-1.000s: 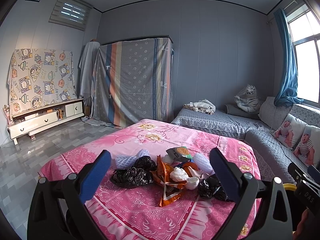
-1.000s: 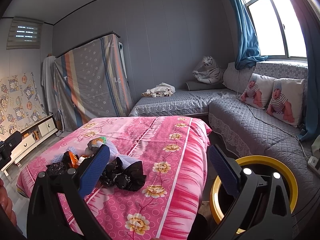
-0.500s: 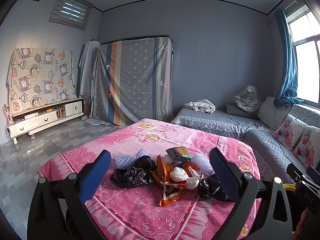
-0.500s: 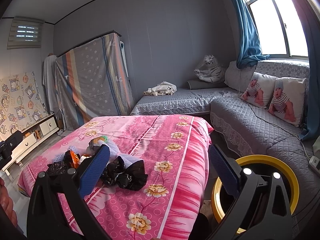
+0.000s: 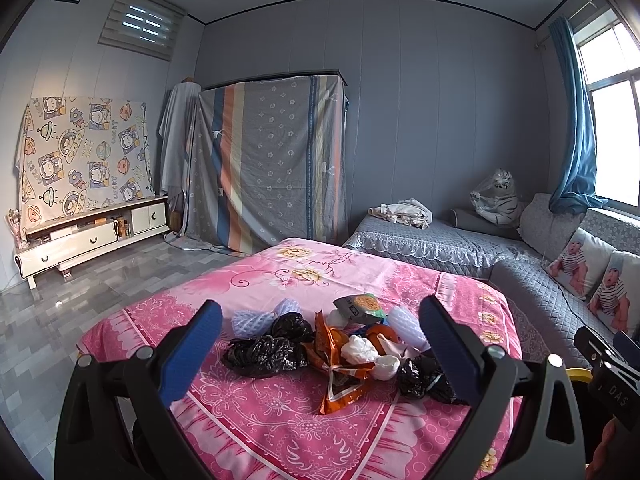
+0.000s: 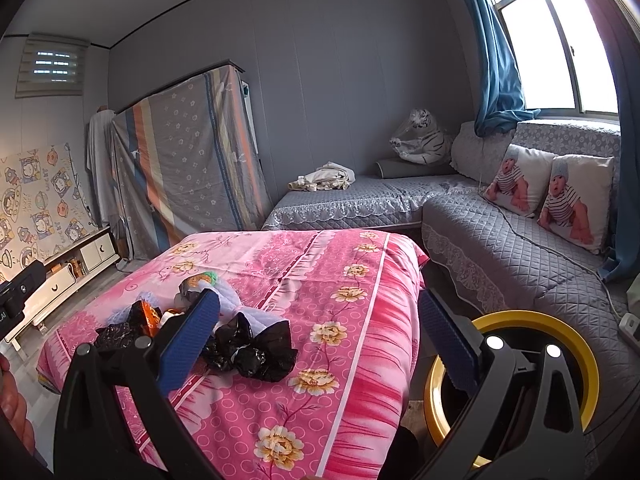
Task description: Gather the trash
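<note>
Step in hand, as I judge it: the approach — nothing picked up yet. Left gripper (image 5: pixel 320 344) hangs with jaws wide apart and empty, facing the trash (image 5: pixel 340 344) heaped on the pink table (image 5: pixel 280 432). Right gripper (image 6: pixel 316 340) also spread and empty, its left finger just in front of the black bag (image 6: pixel 256 350) at the heap's right end. Yellow bin (image 6: pixel 516 320) stands on the floor right of the table, mouth up

Next move likely calls for lowering one gripper onto a piece — black bag is nearest the bin — and closing on crumpled film that will give

Room: bare cloth right of the heap up to the table edge; sofa (image 6: pixel 520 248) sits close beyond the bin
</note>
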Demonstrator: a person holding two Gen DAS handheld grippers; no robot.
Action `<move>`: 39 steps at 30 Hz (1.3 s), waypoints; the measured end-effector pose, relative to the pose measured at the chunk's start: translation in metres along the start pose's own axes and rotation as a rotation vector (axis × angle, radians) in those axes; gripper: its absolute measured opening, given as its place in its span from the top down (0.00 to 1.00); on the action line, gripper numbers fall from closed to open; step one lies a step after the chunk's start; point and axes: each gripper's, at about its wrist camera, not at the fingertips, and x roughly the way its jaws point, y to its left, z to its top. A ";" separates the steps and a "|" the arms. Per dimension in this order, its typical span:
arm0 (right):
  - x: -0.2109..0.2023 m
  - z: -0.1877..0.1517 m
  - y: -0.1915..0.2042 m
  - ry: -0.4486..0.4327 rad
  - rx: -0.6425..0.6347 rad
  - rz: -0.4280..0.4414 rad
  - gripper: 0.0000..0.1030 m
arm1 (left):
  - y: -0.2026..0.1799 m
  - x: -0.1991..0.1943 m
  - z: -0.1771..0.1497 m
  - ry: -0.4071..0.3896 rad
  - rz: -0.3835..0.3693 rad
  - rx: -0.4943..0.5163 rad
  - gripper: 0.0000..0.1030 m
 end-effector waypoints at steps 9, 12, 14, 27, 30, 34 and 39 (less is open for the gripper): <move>0.004 0.002 0.002 0.010 -0.004 0.012 0.08 | 0.002 0.004 0.000 0.007 -0.011 -0.007 0.08; 0.006 0.001 0.003 0.012 -0.006 0.013 0.08 | 0.002 0.004 0.000 0.004 -0.008 -0.002 0.08; 0.007 0.000 0.003 0.018 -0.006 0.015 0.08 | 0.002 0.004 0.000 0.005 -0.013 -0.005 0.08; 0.042 -0.005 0.010 0.054 -0.063 0.146 0.08 | 0.039 0.040 -0.013 0.040 0.021 -0.014 0.08; 0.058 -0.010 0.015 0.094 -0.097 0.211 0.08 | 0.052 0.061 -0.026 0.115 -0.004 -0.001 0.08; 0.086 -0.018 0.020 0.194 -0.110 0.279 0.08 | 0.065 0.078 -0.041 0.159 -0.006 -0.003 0.08; 0.115 -0.027 0.027 0.275 -0.110 0.290 0.08 | 0.075 0.100 -0.049 0.180 -0.024 0.002 0.08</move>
